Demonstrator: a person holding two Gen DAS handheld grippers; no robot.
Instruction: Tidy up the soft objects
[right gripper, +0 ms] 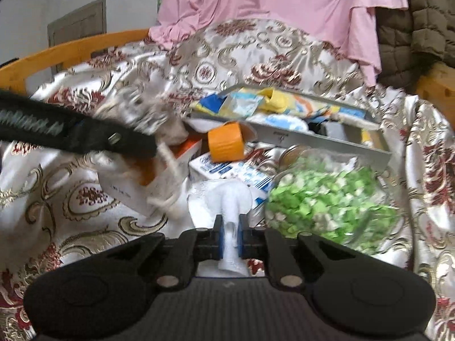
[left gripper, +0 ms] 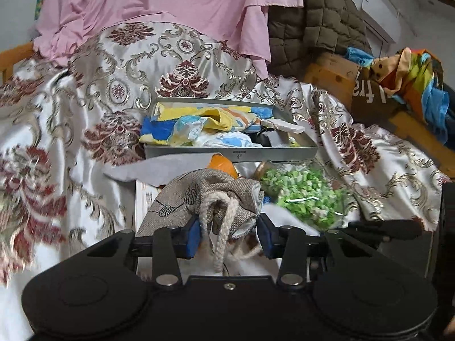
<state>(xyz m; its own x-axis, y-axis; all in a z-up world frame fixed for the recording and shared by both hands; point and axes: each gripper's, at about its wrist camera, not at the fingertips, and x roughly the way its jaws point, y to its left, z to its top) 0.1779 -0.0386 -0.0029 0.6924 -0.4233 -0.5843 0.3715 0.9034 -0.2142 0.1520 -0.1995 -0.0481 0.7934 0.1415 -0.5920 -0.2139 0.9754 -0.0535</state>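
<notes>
left tool (left gripper: 230,236) grips drawstring pouch (left gripper: 204,199) | right tool (right gripper: 230,236) pinches white cloth (right gripper: 224,199) | tray (left gripper: 230,152): crumpled fabrics (left gripper: 199,126)

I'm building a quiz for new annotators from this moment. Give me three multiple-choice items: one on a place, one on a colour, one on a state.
1. Where does the grey tray sit?
A. on the patterned bedspread
B. on a bare floor
C. on a shelf

2. What colour is the garment hanging behind the bed?
A. black
B. pink
C. green

3. What is the left gripper doing?
A. hanging open and empty
B. shut on a glass jar
C. shut on the drawstring bag

Answers:
1 A, the bedspread spreads all around the tray.
2 B, the cloth is pale pink in both views.
3 C, the blue pads pinch the bag's gathered neck and cord.
</notes>
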